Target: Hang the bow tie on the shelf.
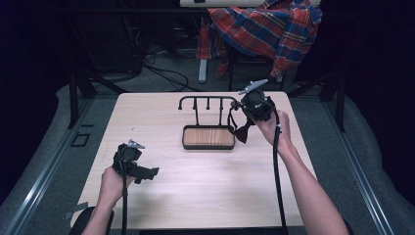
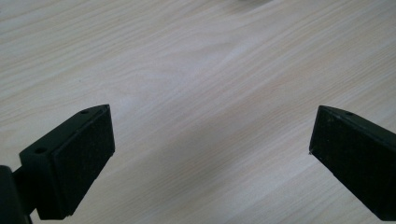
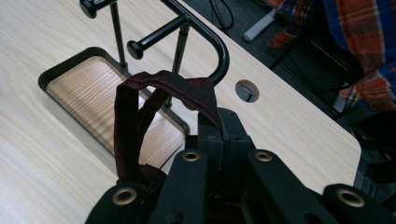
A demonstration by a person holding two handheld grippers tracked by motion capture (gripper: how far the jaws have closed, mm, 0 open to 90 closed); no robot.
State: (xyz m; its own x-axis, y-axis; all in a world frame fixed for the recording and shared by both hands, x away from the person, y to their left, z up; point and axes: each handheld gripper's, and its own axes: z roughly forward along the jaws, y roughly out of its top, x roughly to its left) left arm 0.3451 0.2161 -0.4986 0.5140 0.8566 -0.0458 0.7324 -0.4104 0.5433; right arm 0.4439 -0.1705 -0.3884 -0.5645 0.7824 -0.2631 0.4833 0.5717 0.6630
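High view: nearest the camera, the person's forearms come in from the bottom edge. Left hand [image 1: 113, 182] holds the left gripper [image 1: 147, 172] low over the bench [image 1: 205, 191], near-left of the rack [image 1: 207, 104], well apart from it. Fingers point right, toward the bench middle; can't tell their spread from here. Right hand [image 1: 275, 128] holds the right gripper [image 1: 243, 128] up at the rack's right end, fingers angled down-left. A dark strap [image 1: 234, 113] runs from those fingers up to the rack's right end. The rack is a black bar with short pegs on two posts, standing in a black-rimmed tray [image 1: 208, 137] with a wooden floor, on the far-middle of the bench. Past the bench, behind the rack: a plaid shirt [image 1: 266, 27] draped on a chair, and cables on the floor.

Left gripper view: both fingers [image 2: 77, 161] spread wide, nothing between them, bare pale wood grain of the bench below.

Right gripper view: fingers [image 3: 224, 140] closed, clamped on the dark red strap, which forms an upright loop just in front of the rack's curved end. Loop's top reaches the level of the bend; can't tell if it touches the bar. A knob-tipped peg [image 3: 154, 37] sticks out just left of the loop. Tray sits beyond and left of the loop. A round hole [image 3: 246, 90] in the bench lies right of the rack's end.
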